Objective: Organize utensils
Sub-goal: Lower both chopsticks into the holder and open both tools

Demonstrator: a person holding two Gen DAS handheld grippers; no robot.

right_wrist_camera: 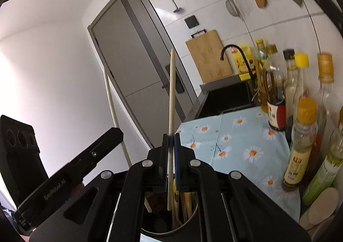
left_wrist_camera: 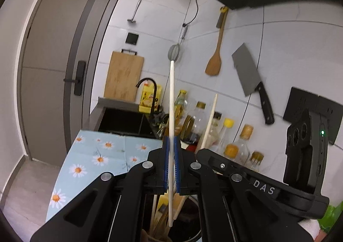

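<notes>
My left gripper (left_wrist_camera: 171, 145) is shut on a long white chopstick (left_wrist_camera: 171, 100) and holds it upright over a round utensil holder (left_wrist_camera: 188, 235); its lower tip hangs inside the holder's mouth. My right gripper (right_wrist_camera: 170, 141) is shut on a pale wooden chopstick (right_wrist_camera: 171, 92), also upright, tip inside the same holder (right_wrist_camera: 188, 220). The holder has several wooden utensils in it. The right gripper's chopstick (left_wrist_camera: 209, 122) and body (left_wrist_camera: 257, 179) show at the right of the left wrist view. The left gripper's body (right_wrist_camera: 70, 167) and chopstick (right_wrist_camera: 113, 113) show at the left of the right wrist view.
A blue daisy-print cloth (right_wrist_camera: 246, 145) covers the counter. Several sauce and oil bottles (right_wrist_camera: 300, 143) stand along the wall. A black sink (left_wrist_camera: 126, 122) with a dark tap (left_wrist_camera: 150, 92) lies beyond. A cutting board (left_wrist_camera: 124, 77), spatula (left_wrist_camera: 214, 62), cleaver (left_wrist_camera: 248, 74) and strainer (left_wrist_camera: 174, 52) hang on the tiled wall.
</notes>
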